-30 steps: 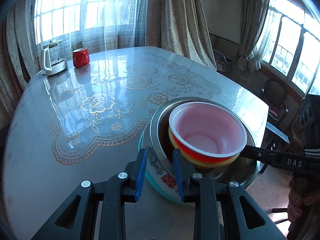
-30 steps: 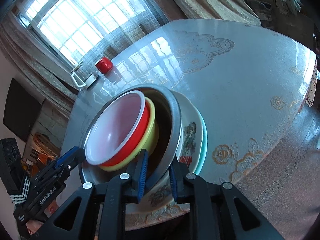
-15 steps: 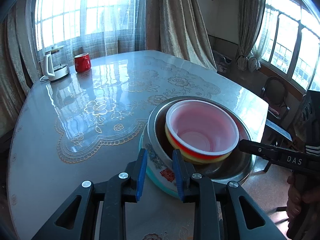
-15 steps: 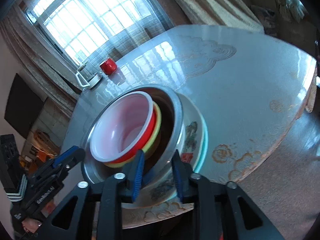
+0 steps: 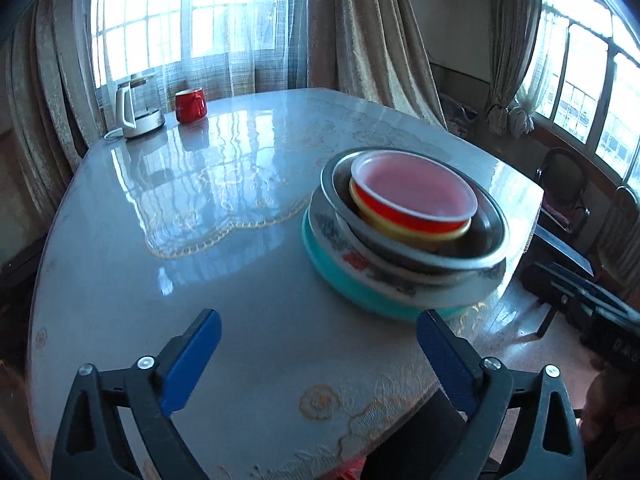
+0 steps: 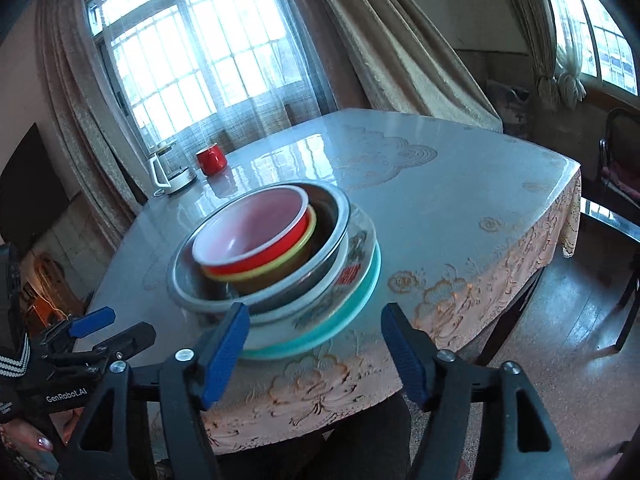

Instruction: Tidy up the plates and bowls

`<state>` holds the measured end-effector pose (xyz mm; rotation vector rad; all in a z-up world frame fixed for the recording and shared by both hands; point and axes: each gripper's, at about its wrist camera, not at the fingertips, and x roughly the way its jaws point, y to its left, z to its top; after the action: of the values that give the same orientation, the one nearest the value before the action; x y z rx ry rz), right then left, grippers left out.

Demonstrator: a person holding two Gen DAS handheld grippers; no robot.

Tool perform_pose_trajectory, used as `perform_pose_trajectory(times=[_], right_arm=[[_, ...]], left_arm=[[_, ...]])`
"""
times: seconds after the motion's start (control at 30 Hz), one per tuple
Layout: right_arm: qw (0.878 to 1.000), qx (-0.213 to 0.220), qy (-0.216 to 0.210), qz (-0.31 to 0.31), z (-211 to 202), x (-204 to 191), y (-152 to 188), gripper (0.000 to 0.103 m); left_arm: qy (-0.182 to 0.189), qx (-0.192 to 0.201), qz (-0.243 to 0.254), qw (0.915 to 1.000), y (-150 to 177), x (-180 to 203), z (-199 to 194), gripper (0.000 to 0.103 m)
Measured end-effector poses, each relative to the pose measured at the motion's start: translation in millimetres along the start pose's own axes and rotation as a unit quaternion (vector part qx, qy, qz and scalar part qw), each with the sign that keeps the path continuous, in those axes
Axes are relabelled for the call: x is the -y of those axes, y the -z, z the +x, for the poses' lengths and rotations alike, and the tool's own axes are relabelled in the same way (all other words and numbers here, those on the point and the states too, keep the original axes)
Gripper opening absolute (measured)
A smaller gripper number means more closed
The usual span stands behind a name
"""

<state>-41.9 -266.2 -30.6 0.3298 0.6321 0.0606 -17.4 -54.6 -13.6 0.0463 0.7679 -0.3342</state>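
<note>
We see a glossy, glass-smooth table (image 5: 224, 216) throwing back the window light, with embroidered lace cloth (image 6: 460, 292) hanging at its edge. The big bowl (image 5: 490, 246) looks like brushed metal. The red bowl (image 5: 408, 214) and yellow bowl (image 5: 416, 234) seem shiny plastic. The plates (image 5: 344, 272) look glazed. The mug (image 5: 191, 105) is glossy, the curtains (image 5: 360, 32) coarse-woven, the floor (image 6: 568, 364) polished.

Red mug (image 5: 191, 105) at far end of desk (image 5: 200, 216), just beside white kettle (image 5: 136, 108) on its base. Glossy cover over floral lace cloth (image 6: 460, 292), draping desk edge. Curtains (image 5: 360, 28) flank barred windows (image 6: 200, 60). Dark chair (image 5: 564, 192) by right window. Wood floor (image 6: 560, 340) beneath.
</note>
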Motion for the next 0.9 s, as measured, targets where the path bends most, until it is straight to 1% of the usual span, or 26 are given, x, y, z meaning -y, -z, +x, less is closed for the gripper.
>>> perform_pose_trajectory(times=[0.1, 0.17, 0.27, 0.4, 0.57, 0.9], right_arm=[[1.0, 0.015, 0.014, -0.017, -5, -13, 16, 0.078], [0.999, 0.024, 0.021, -0.033, -7, -22, 26, 0.079], [0.998, 0.028, 0.039, -0.05, -10, -29, 37, 0.079], [0.998, 0.027, 0.042, -0.043, -15, -30, 42, 0.079], [0.998, 0.026, 0.048, -0.04, -18, -30, 45, 0.08], [0.998, 0.017, 0.04, -0.048, -16, -37, 47, 0.08]], left_arm=[[-0.006, 0.006, -0.002, 1.0, 11, 2, -3, 0.101], [-0.02, 0.015, 0.003, 0.9997, 18, 4, -5, 0.101], [-0.022, 0.025, 0.007, 0.9994, 29, 6, -8, 0.101], [-0.017, 0.035, 0.005, 0.9992, 37, 5, -15, 0.101], [-0.009, 0.042, -0.008, 0.999, 38, 2, -21, 0.101], [-0.01, 0.043, 0.01, 0.999, 39, 11, -24, 0.101]])
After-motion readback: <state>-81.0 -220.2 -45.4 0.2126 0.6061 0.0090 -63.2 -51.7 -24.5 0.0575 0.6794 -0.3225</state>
